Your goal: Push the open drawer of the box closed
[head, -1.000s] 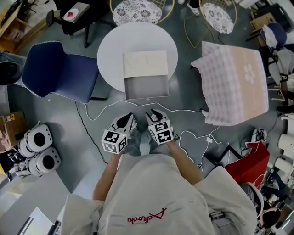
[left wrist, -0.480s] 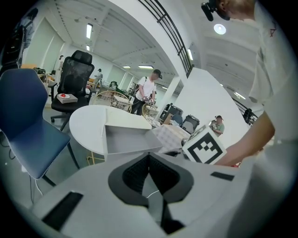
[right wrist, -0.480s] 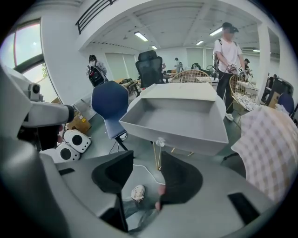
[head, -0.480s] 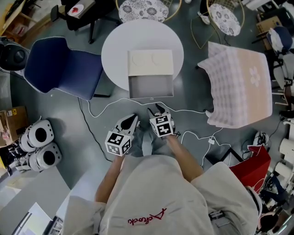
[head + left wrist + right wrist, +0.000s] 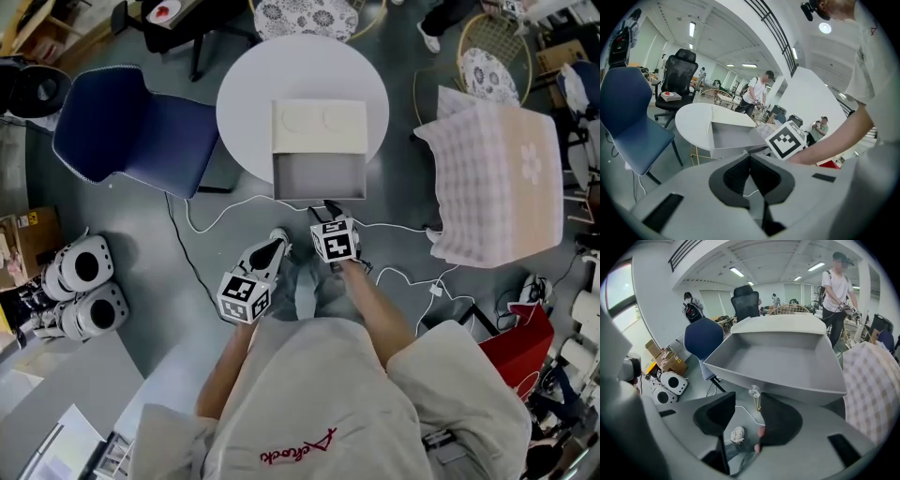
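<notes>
The grey open drawer (image 5: 319,176) stood pulled out of the flat white box (image 5: 319,125) at the near edge of the round white table (image 5: 239,89). Its front hung past that edge toward the person. A small clear knob on a brass stem (image 5: 753,392) stuck out from the middle of the drawer front.

The right gripper (image 5: 330,208) sat just before that front, its jaws wide apart though closing. The knob stood ahead in the gap, no pad touched it, and the gripper held nothing. The left gripper (image 5: 277,234) hung lower and to the left, short of the drawer, with its jaws pressed together and empty.

The push would probably go best with the right jaws set square against the front panel near its middle, then driven straight toward the table's far edge so the drawer did not skew. The light box might slide, so a slow, level push seemed wise. A dark blue padded chair (image 5: 131,131) stood off the table's left edge, clear of the path.
</notes>
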Action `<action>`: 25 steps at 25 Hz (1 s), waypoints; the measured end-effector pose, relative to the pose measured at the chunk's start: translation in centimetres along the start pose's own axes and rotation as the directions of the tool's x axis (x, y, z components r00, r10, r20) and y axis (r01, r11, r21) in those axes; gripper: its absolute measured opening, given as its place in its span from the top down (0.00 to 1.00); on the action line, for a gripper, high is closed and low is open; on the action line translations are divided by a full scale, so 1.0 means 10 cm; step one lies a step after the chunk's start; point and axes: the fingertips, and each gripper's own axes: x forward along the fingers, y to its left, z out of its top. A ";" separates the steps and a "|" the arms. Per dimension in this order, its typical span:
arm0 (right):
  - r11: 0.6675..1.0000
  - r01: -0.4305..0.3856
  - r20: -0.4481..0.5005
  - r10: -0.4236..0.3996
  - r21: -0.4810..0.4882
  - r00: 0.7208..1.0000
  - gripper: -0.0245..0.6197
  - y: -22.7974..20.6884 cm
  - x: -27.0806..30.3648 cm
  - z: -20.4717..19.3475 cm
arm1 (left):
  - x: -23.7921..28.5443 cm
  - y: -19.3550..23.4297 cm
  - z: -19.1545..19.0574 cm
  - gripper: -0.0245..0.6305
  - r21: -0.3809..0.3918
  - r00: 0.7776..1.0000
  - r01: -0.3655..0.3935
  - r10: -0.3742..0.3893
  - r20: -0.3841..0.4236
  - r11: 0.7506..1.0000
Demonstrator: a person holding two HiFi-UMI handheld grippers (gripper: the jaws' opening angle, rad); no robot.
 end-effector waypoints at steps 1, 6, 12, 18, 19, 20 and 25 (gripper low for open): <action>1.000 0.003 0.000 -0.003 0.003 1.000 0.69 -0.01 0.00 0.01 | -0.01 0.00 -0.01 0.94 -0.003 1.000 -0.001 0.001 -0.001 1.000; 0.999 0.039 -0.004 -0.039 0.033 0.999 0.84 -0.08 0.00 0.06 | -0.04 0.05 -0.06 0.94 -0.012 1.000 -0.010 0.010 -0.009 1.000; 0.998 0.044 -0.009 -0.043 0.035 0.999 0.84 -0.11 0.03 0.04 | -0.04 0.08 -0.10 0.94 -0.022 1.000 -0.014 0.014 -0.015 1.000; 0.998 0.056 0.007 -0.057 0.029 0.998 0.84 -0.05 0.00 0.10 | -0.06 0.11 -0.12 0.94 -0.022 1.000 -0.011 0.010 -0.016 1.000; 0.998 0.057 0.014 -0.058 0.030 0.998 0.84 -0.05 -0.02 0.11 | -0.07 0.10 -0.12 0.94 -0.023 1.000 -0.010 0.010 -0.016 1.000; 0.998 0.057 0.021 -0.058 0.032 0.998 0.84 -0.04 -0.04 0.13 | -0.07 0.09 -0.13 0.94 -0.023 1.000 -0.009 0.009 -0.016 1.000; 0.997 0.058 0.023 -0.059 0.041 0.998 0.84 -0.03 -0.07 0.18 | -0.08 0.07 -0.12 0.94 -0.023 1.000 -0.011 0.010 -0.009 1.000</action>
